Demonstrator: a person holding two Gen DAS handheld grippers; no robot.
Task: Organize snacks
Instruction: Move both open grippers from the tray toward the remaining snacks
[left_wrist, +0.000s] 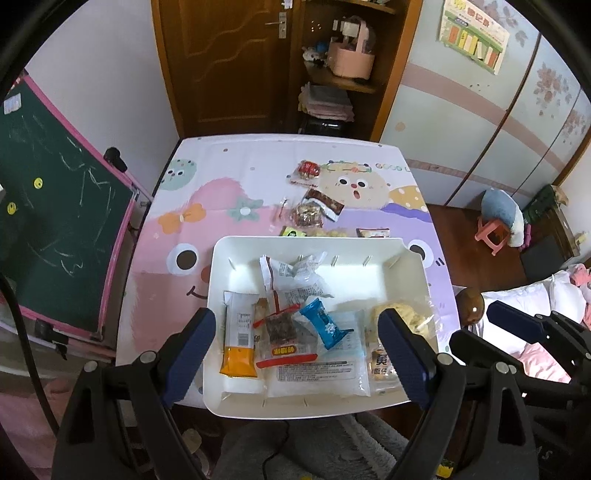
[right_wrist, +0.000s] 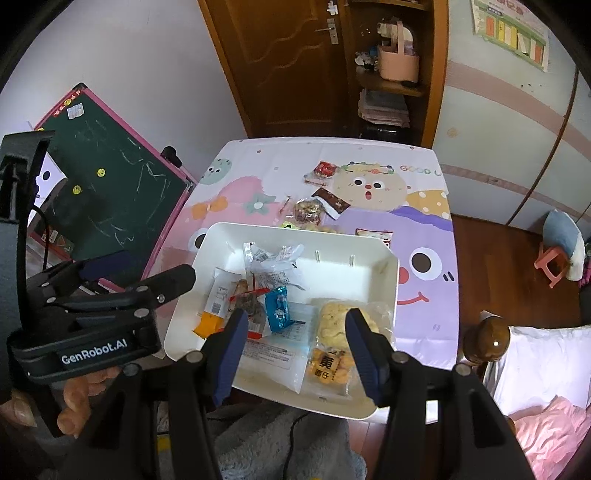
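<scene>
A white tray (left_wrist: 402, 280) sits at the near edge of the table and holds several snack packets: an orange-ended bar (left_wrist: 239, 336), a red-trimmed packet (left_wrist: 282, 338), a blue packet (left_wrist: 327, 325), a crumpled white wrapper (left_wrist: 295, 277) and a yellow biscuit bag (right_wrist: 332, 347). More snacks lie on the cloth behind the tray: a red packet (left_wrist: 306, 170), a brown bar (left_wrist: 325, 204) and a clear nut bag (left_wrist: 306, 216). My left gripper (left_wrist: 295, 354) is open and empty above the tray. My right gripper (right_wrist: 295, 354) is open and empty above the tray's near right part.
The table has a pink and purple cartoon cloth (left_wrist: 207, 206). A green chalkboard (left_wrist: 55, 206) leans at the left. A wooden door (left_wrist: 221, 62) and shelf (left_wrist: 343, 74) stand behind. A bed (right_wrist: 543, 373) and a pink stool (right_wrist: 554, 262) are at the right.
</scene>
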